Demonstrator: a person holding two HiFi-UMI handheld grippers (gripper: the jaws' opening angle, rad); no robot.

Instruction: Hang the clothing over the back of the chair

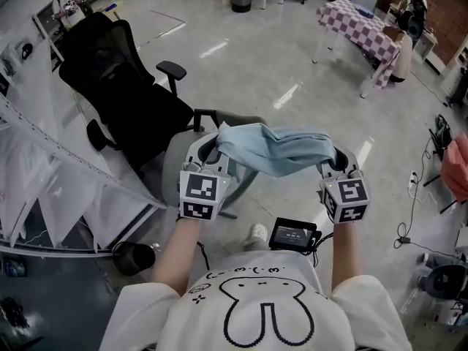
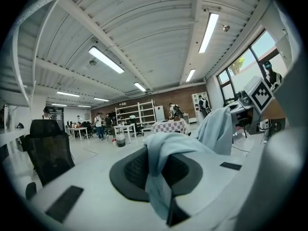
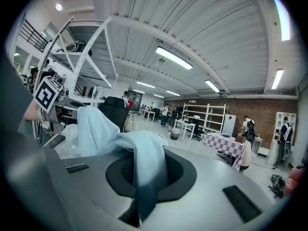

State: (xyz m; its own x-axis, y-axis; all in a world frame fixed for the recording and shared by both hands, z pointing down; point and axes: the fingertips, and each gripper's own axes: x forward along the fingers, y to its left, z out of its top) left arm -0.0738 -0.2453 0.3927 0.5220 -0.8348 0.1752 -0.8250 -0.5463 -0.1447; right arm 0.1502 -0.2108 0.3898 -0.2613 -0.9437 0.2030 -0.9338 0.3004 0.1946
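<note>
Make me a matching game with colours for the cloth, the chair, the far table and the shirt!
Things:
1 cloth
2 chair
3 table
4 shirt

Colours:
A black
B purple-and-white checks
C white with a bunny drawing
D light blue

Pairs: 1-D, 2-A, 3-B, 4-C

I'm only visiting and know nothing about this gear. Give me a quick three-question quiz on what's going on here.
1. What do the left gripper and right gripper hold between them? A) light blue garment B) red towel C) rope
2. Where in the head view is the black office chair?
3. True or false: the garment already hangs over the chair's back.
Key: 1 A; 2 upper left; 3 false.
</note>
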